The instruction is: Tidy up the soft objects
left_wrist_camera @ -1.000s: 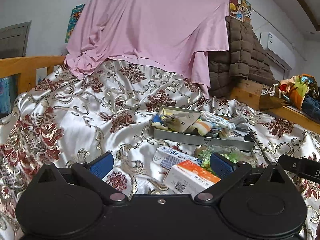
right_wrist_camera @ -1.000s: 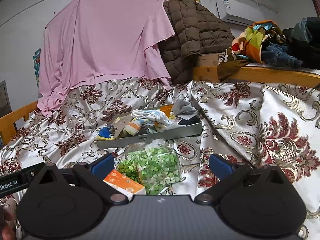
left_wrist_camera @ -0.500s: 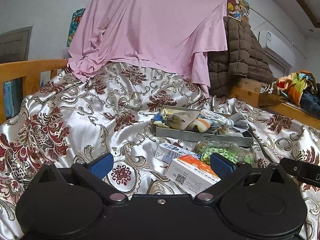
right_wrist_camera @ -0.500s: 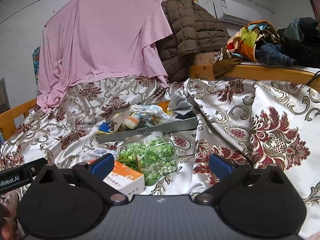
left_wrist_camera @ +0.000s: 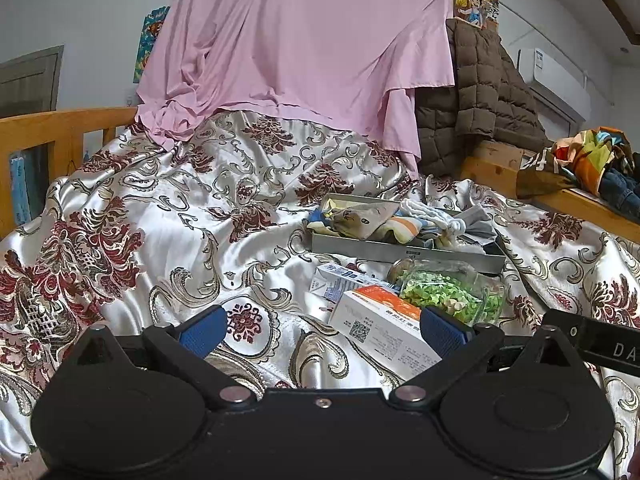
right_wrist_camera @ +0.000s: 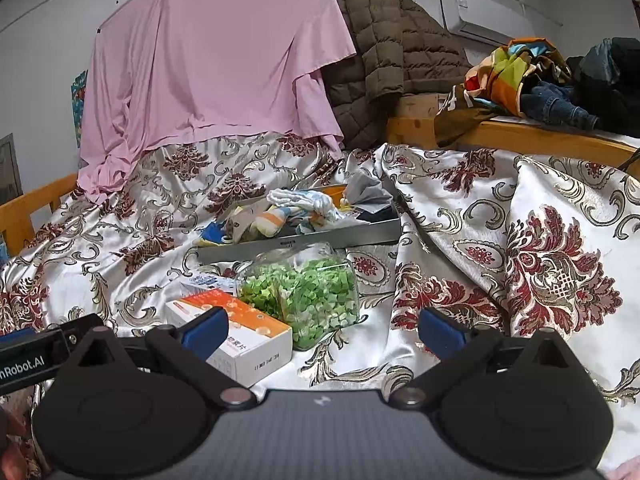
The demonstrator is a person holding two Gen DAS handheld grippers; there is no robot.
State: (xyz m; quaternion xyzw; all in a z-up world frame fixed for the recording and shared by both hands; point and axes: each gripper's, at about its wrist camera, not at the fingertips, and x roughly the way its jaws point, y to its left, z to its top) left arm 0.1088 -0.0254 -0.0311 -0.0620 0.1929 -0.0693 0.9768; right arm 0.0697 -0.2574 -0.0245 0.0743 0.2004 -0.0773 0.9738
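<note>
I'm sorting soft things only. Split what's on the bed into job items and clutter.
Job items:
- soft cloth pieces
- grey tray holding them

Clutter:
- orange-and-white box
- blue-and-white box
- clear container of green bits
- brown quilted jacket
- pink sheet

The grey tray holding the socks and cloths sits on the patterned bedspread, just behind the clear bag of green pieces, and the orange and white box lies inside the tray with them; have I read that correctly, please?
Not quite: the orange and white box is not in the grey tray. The right wrist view shows it lying on the patterned bedspread, in front of the tray and beside the clear bag of green pieces. The rest stands: the socks and cloths are in the tray, behind the bag.
</note>
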